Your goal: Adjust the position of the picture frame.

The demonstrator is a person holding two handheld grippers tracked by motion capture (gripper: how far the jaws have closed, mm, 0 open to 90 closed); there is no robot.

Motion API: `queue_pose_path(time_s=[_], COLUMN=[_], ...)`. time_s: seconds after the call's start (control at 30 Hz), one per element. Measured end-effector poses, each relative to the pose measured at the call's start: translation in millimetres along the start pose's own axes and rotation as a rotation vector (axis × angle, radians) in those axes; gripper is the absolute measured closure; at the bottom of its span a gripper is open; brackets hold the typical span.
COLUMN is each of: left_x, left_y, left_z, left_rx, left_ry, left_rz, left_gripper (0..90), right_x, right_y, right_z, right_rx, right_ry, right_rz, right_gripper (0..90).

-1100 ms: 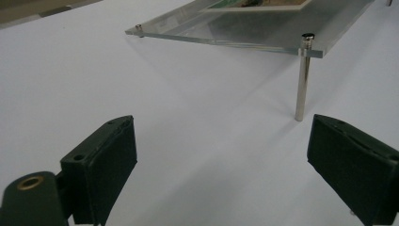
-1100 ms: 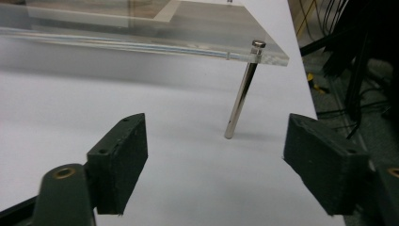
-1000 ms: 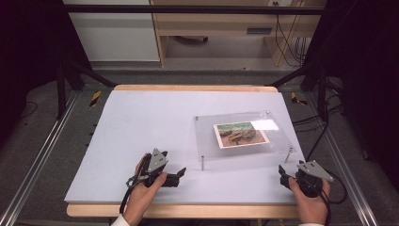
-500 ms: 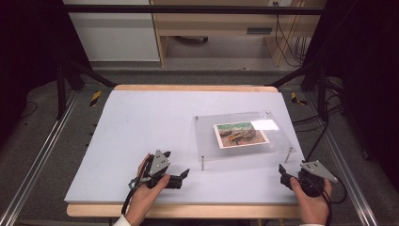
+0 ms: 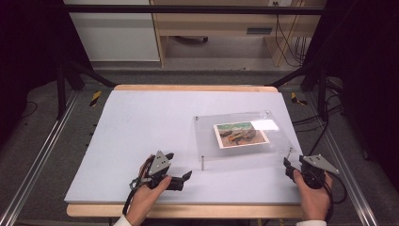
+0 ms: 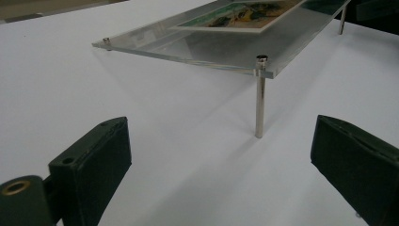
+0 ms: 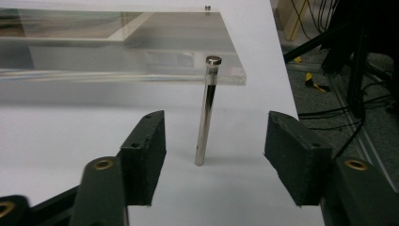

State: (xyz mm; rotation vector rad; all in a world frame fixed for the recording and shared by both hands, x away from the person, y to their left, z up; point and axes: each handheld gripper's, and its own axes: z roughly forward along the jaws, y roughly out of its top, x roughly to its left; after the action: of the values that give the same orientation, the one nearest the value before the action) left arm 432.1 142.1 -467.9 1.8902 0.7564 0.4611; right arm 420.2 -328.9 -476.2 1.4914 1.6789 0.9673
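White table (image 5: 141, 122); acrylic frame (image 5: 240, 134) on standoffs

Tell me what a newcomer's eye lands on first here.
A clear acrylic sheet on thin metal legs stands right of centre on the white table, with a colourful picture card in it. The open left gripper and open right gripper each face a near leg.

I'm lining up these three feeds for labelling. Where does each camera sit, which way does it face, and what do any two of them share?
High view: above the person's side, facing forward and down on the table; both hands and forearms show.
Left gripper view: on the left gripper, low, facing the acrylic frame; own open jaws show.
Right gripper view: on the right gripper, facing the frame's near right leg; own open jaws show.
Shared: all three show the acrylic frame.
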Motion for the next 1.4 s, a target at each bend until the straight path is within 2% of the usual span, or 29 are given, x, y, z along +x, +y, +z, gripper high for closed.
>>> queue_pose_path(time_s=[0.1, 0.2, 0.27, 0.3, 0.37, 0.4, 0.47, 0.53, 0.6, 0.7, 0.8, 0.93, 1.0, 1.2, 1.3, 1.37, 1.4], left_x=[-1.9, -2.6, -3.6, -4.4, -5.0, -6.6, -7.0, -7.4, -7.5, -8.2, -8.3, -9.1, -10.4, -19.8, -24.8, -26.7, -27.4], left_y=[2.8, 3.3, 3.4, 3.6, 3.7, 3.9, 4.1, 4.1, 3.8, 3.0, 3.5, 4.4, 4.7, 8.3, 10.6, 10.3, 9.9], left_z=[-0.4, -0.2, 0.1, 0.1, 0.3, 0.8, 1.0, 2.1, 2.7, 3.7, 3.9, 6.1, 7.7, 19.0, 27.7, 33.0, 35.1], left_rx=[-0.002, -0.003, 0.0, 0.003, 0.004, -0.001, -0.002, -0.003, 0.001, 0.004, -0.002, 0.003, 0.009, 0.025, 0.037, 0.044, 0.049], left_ry=[-0.016, -0.025, -0.032, -0.035, -0.034, -0.036, -0.037, -0.042, -0.044, -0.059, -0.057, -0.04, -0.046, -0.058, -0.071, -0.087, -0.085], left_rz=[0.0, -0.004, -0.009, -0.008, -0.005, -0.007, -0.008, -0.015, -0.02, -0.041, -0.045, -0.023, -0.02, -0.012, -0.026, -0.057, -0.068], left_gripper=[5.2, 5.4, 5.4, 5.6, 5.7, 5.7, 5.7, 5.6, 5.4, 5.4, 5.5, 6.4, 7.8, 17.4, 22.8, 32.6, 32.6], right_x=[-1.3, -3.3, -4.2, -7.0, -8.0, -9.1, -9.4, -9.5, -10.4, -10.7, -11.0, -11.5, -12.0, -11.0, -10.5, -11.0, -11.0], right_y=[4.9, 8.4, 9.7, 11.4, 11.5, 11.1, 11.2, 12.1, 11.8, 12.0, 11.6, 12.5, 12.9, 18.1, 19.4, 19.7, 19.7], right_z=[12.1, 16.3, 17.7, 21.8, 23.4, 28.2, 29.3, 31.7, 34.4, 34.7, 33.8, 32.6, 32.3, 28.7, 27.7, 27.9, 27.9], right_rx=[0.025, 0.01, 0.003, 0.001, 0.004, 0.001, 0.004, 0.0, -0.007, -0.01, -0.02, -0.039, -0.042, -0.06, -0.055, -0.049, -0.049], right_ry=[0.033, 0.076, 0.076, 0.073, 0.075, 0.09, 0.095, 0.109, 0.125, 0.131, 0.134, 0.146, 0.146, 0.15, 0.153, 0.153, 0.153], right_rz=[0.012, 0.038, 0.042, 0.042, 0.044, 0.055, 0.052, 0.05, 0.051, 0.042, 0.04, 0.056, 0.054, 0.068, 0.077, 0.08, 0.08], right_gripper=[43.4, 47.7, 49.4, 55.1, 56.3, 61.8, 63.2, 68.1, 77.8, 82.6, 84.6, 84.8, 84.8, 84.8, 84.7, 84.7, 84.7])
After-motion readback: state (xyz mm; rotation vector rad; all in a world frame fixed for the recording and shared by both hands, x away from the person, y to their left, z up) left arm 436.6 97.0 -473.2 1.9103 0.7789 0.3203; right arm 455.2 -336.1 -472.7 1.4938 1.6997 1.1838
